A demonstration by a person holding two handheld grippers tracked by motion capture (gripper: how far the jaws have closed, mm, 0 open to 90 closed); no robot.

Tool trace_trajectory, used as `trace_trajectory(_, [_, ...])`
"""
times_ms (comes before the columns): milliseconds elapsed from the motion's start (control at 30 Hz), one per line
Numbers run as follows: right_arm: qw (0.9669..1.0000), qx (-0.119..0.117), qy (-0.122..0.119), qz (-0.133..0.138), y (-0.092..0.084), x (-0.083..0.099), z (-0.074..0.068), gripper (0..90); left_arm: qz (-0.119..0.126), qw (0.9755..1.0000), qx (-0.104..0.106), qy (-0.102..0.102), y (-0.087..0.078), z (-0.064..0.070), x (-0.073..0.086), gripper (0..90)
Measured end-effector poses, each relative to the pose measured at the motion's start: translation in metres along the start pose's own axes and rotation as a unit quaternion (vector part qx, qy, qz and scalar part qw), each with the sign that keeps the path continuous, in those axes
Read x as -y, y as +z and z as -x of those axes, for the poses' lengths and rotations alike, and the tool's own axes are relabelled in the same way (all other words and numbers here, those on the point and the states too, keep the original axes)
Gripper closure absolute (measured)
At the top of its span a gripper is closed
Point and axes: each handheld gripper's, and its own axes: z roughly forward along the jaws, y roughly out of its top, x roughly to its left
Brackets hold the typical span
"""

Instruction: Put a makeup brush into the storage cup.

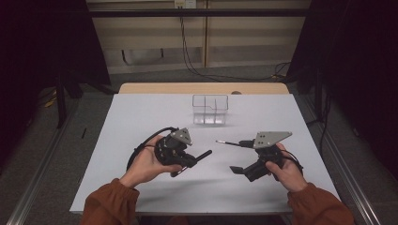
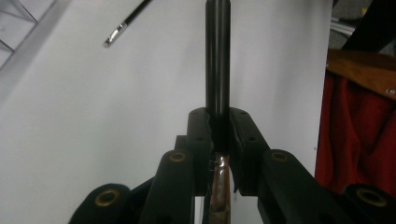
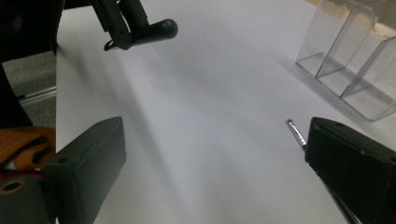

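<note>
left gripper (image 2: 218, 135) clamps pen cap (image 2: 218, 56) | right gripper (image 3: 205, 154) gaping, pen (image 1: 231, 142) alongside one jaw | capping pending, clear organizer (image 1: 210, 109) beyond both

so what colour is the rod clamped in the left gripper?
Glossy black rod, clearest in the left gripper view.

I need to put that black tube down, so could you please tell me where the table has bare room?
Bare: the strip between the left claw and right claw, the near edge, and both sides of the clear organizer. Crowded only around the thin rod by the right claw.
</note>
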Motion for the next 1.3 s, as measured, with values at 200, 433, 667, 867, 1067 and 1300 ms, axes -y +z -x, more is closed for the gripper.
trace_trajectory(200, [0.9978, -0.041, -0.006, -0.052, 0.005, -0.003, 0.0, 3.6, -0.037, 0.9991, 0.006, 0.019, 0.007, 0.003, -0.007, 79.9])
trace_trajectory(433, [0.9928, -0.072, -0.017, -0.094, 0.012, -0.011, -0.001, 2.1, -0.073, 0.9965, 0.009, 0.041, 0.015, 0.006, -0.015, 79.9])
trace_trajectory(667, [0.9853, -0.07, -0.052, -0.147, 0.019, -0.019, 0.0, 2.4, -0.096, 0.9943, -0.006, 0.046, 0.02, 0.003, -0.018, 79.8])
trace_trajectory(867, [0.9722, -0.085, -0.076, -0.205, 0.027, -0.026, 0.002, 2.6, -0.108, 0.9928, -0.006, 0.05, 0.026, 0.004, -0.019, 79.8])
trace_trajectory(1067, [0.9653, -0.096, -0.081, -0.229, 0.035, -0.033, 0.005, 3.6, -0.104, 0.9933, 0.001, 0.049, 0.028, 0.007, -0.021, 79.8])
trace_trajectory(1300, [0.9595, -0.103, -0.101, -0.242, 0.046, -0.034, 0.003, 5.0, -0.113, 0.9922, 0.003, 0.053, 0.033, 0.009, -0.021, 79.9])
